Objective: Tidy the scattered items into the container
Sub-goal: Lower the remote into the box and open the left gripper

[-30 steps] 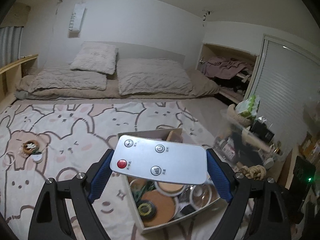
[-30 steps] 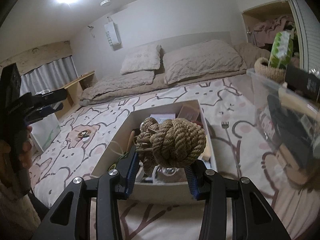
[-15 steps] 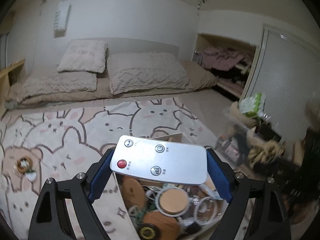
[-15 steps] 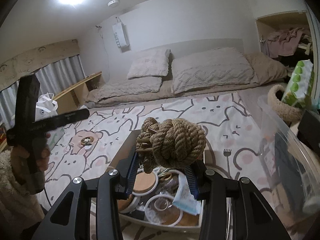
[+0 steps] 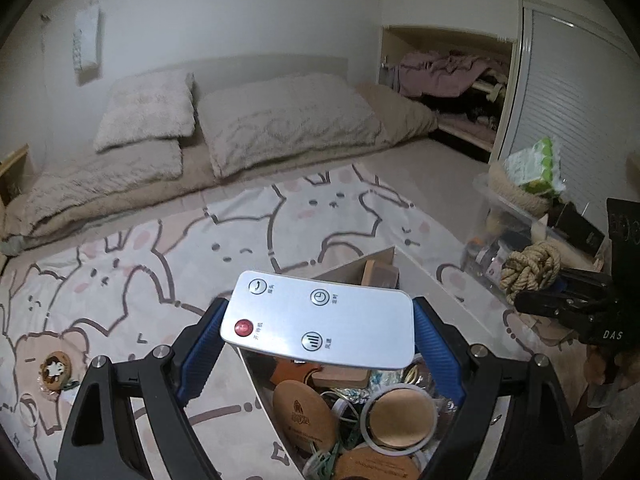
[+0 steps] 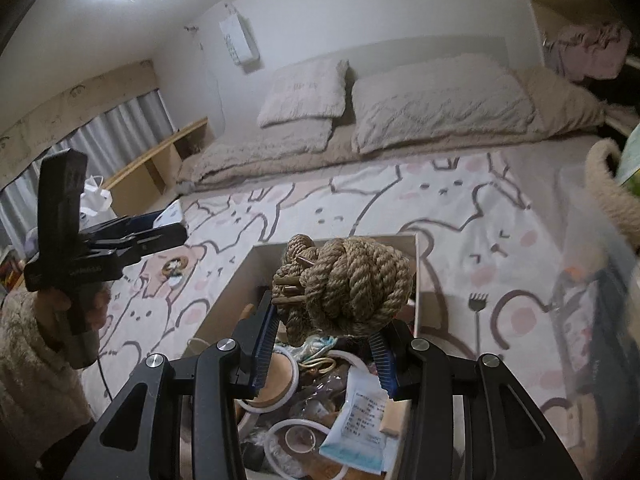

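Both hands have carried their loads across the bed since a second ago, so that the open box now lies right under each pair of fingers instead of ahead of them, and more of its jumble shows.

On the left gripper (image 5: 318, 354), the blue fingers (image 5: 200, 352) are clamped on the short ends of a white remote control (image 5: 320, 318), held face up with its red button to the left. Below it lies the cardboard box (image 5: 340, 272), crowded with round wooden coasters (image 5: 306, 414), white rings and other small things.

On the right gripper (image 6: 324, 354), the fingers (image 6: 266, 344) stand close together, pinching the underside of a knotted rope ball (image 6: 352, 284) that sits above the same box (image 6: 228, 296). Inside, beneath the ball, lie a white packet (image 6: 360, 420), rings and a coaster.

Outward, the rabbit-print blanket (image 5: 180, 264) covers the bed. A small round wooden piece (image 5: 56, 370) lies on it to the left, well apart from the box, and a small fork-shaped scratcher (image 6: 476, 312) lies on the blanket just right of the box. Beige pillows (image 5: 280, 120) sit at the head of the bed. A clear bin (image 5: 516, 216) stands at the right edge. A fuzzy cream sleeve (image 6: 28, 360) shows behind the hand holding the left gripper.
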Available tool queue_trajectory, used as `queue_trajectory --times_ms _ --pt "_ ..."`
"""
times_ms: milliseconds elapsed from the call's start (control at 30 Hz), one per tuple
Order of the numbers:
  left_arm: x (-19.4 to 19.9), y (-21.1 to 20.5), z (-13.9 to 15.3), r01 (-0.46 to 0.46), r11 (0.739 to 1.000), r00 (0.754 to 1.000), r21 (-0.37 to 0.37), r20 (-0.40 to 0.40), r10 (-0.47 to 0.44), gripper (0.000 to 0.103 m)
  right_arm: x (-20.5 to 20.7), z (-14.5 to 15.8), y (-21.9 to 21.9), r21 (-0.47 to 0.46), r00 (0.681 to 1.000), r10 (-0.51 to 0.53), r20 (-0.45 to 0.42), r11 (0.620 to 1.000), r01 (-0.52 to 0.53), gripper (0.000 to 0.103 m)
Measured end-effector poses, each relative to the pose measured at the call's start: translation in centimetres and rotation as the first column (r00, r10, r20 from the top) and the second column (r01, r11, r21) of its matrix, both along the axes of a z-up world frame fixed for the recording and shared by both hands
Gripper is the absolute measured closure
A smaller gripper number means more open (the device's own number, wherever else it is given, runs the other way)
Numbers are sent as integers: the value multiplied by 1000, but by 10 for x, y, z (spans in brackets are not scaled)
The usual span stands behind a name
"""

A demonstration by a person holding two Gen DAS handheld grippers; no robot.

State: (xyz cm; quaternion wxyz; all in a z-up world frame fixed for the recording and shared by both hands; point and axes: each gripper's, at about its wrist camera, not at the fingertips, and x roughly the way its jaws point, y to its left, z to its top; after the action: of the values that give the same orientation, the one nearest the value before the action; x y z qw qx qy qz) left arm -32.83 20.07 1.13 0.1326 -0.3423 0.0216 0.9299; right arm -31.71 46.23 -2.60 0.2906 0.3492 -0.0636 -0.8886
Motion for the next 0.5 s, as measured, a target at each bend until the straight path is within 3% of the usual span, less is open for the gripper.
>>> queue_trajectory --times_ms 267,500 --pt "-43 5 -43 69 989 993 -128 101 -56 14 -1 -9 -19 31 996 90 24 995 -91 59" --pt "-67 13 -77 155 955 979 -252 169 -114 14 -3 -12 -25 32 994 106 32 994 -107 59"
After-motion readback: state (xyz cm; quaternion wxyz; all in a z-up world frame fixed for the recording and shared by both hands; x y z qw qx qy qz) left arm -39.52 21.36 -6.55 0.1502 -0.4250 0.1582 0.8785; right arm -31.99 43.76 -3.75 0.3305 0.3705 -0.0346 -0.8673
